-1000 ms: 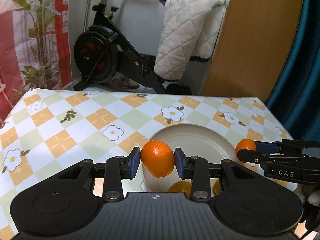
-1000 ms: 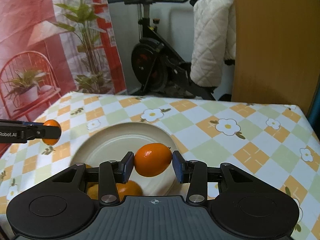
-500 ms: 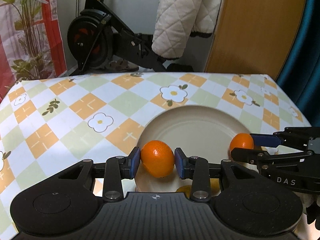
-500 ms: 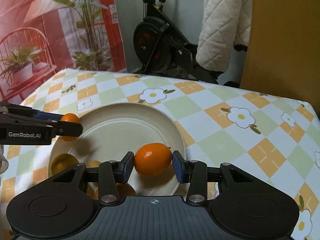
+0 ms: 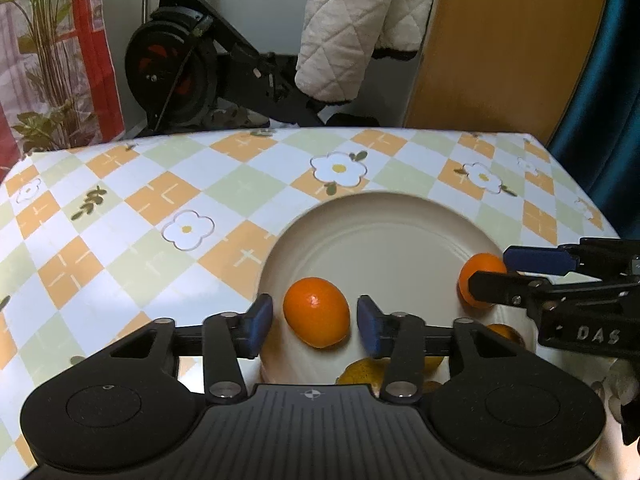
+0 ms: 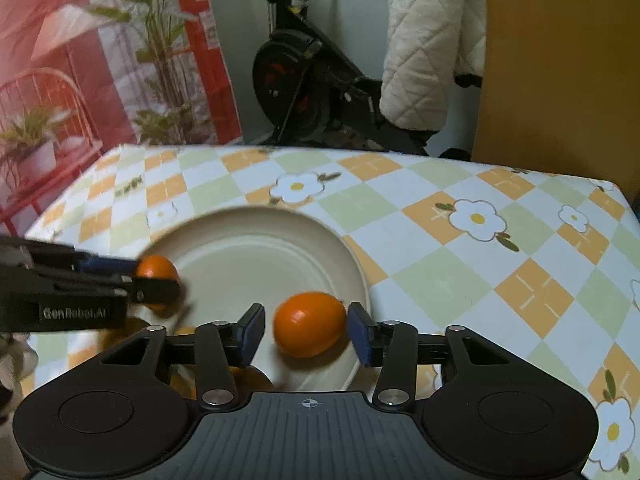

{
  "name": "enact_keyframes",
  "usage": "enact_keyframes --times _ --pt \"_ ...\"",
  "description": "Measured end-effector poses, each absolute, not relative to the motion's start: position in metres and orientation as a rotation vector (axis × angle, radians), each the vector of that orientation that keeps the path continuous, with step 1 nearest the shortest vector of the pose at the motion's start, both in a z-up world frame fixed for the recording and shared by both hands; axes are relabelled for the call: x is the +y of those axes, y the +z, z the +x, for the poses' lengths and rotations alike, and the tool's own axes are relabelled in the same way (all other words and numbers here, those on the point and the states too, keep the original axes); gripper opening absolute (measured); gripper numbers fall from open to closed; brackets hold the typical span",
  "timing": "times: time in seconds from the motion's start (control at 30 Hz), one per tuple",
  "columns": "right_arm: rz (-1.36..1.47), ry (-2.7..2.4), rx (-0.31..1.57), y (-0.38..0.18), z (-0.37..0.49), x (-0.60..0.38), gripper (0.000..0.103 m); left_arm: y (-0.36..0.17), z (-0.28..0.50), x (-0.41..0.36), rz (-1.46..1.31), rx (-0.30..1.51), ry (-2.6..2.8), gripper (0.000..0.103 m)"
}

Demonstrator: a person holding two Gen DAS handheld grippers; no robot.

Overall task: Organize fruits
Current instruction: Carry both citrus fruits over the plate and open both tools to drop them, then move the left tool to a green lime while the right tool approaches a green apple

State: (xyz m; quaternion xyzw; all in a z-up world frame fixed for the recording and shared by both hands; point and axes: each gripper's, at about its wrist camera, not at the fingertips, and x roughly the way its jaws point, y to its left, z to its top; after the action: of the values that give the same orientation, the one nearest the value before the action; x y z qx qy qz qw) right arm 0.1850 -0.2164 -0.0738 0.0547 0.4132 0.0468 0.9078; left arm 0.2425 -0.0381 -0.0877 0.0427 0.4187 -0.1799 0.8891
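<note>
Having just been opening, both the left gripper [image 5: 315,323] and the right gripper [image 6: 306,329] now stand slack around their oranges [image 5: 316,311] [image 6: 309,323], which rest released on the near part of the plate [image 5: 384,216], probably completing this placement.

A black exercise bike [image 5: 188,68] stands on the floor behind the surface [image 5: 132,216], which wears a checked orange, green and white cloth printed with daisies. A cream quilted jacket [image 5: 360,28] hangs over the bike. Beside it rises a tan wooden panel [image 5: 504,48], then a teal curtain [image 5: 616,80]. A red printed backdrop with leafy plants [image 6: 80,60] fills the left.
</note>
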Motion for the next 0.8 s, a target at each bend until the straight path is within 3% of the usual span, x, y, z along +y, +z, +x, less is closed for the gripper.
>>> enact_keyframes --times 0.4,0.8 --pt "0.119 0.119 0.782 -0.045 0.149 -0.217 0.046 -0.045 0.202 -0.014 0.071 0.756 -0.361 0.05" --pt "0.107 0.104 0.78 -0.045 0.113 -0.211 0.046 -0.038 0.151 0.014 0.033 0.733 -0.271 0.049"
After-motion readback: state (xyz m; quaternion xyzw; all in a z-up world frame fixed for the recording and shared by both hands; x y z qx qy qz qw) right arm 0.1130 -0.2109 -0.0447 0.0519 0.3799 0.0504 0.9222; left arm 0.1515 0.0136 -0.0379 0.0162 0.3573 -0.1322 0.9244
